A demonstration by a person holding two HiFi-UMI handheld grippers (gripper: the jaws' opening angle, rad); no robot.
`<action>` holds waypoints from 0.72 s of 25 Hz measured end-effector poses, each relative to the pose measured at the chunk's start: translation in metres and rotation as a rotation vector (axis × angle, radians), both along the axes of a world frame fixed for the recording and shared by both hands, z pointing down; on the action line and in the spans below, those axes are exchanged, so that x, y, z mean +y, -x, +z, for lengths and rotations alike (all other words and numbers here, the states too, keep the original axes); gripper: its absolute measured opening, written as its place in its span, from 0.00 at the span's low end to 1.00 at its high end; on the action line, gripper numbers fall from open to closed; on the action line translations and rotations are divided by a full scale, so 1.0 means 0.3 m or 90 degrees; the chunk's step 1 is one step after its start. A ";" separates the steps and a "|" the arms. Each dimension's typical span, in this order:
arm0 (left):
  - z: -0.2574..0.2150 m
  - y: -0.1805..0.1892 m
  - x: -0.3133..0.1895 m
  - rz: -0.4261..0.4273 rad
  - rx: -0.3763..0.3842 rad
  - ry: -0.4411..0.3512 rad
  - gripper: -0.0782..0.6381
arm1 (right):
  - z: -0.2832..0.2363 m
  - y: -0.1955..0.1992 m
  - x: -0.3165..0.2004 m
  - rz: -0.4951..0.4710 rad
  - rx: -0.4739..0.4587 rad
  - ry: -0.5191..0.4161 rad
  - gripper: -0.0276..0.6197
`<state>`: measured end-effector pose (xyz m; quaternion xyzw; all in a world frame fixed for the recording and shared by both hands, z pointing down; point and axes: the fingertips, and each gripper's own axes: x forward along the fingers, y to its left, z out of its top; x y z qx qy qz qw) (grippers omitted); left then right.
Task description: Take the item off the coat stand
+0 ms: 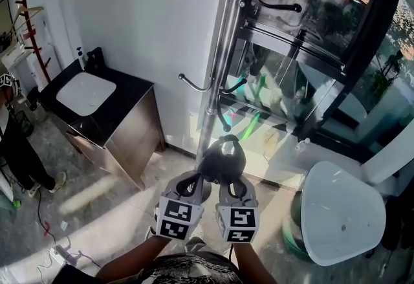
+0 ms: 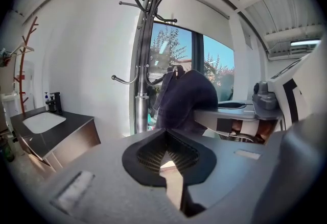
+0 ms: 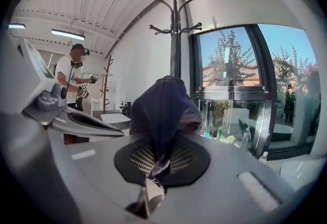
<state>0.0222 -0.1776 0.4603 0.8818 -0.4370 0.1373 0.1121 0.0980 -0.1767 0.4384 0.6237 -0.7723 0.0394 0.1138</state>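
A tall metal coat stand (image 1: 222, 63) with curved hooks rises in front of the window. A dark navy cloth cap (image 1: 222, 158) hangs bunched just below the lowest hook; I cannot tell whether it touches the hook. My right gripper (image 1: 231, 184) is shut on the cap: in the right gripper view the cap (image 3: 163, 108) is pinched between the pads of the right gripper (image 3: 158, 159). My left gripper (image 1: 194, 180) sits close beside it on the left. In the left gripper view the left gripper (image 2: 166, 154) has its jaws together with nothing between them, and the cap (image 2: 186, 98) is ahead to the right.
A dark counter (image 1: 126, 105) with a white sink (image 1: 85, 93) stands at the left wall. A white rounded seat (image 1: 339, 211) is at lower right by the window frame (image 1: 349, 69). A red rack (image 1: 35, 24) and a person (image 3: 71, 80) are far left. Cables (image 1: 58, 250) lie on the floor.
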 end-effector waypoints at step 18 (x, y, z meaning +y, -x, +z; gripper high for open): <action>0.001 0.019 0.201 0.011 0.009 -0.008 0.11 | 0.012 0.009 0.234 0.010 -0.001 0.015 0.07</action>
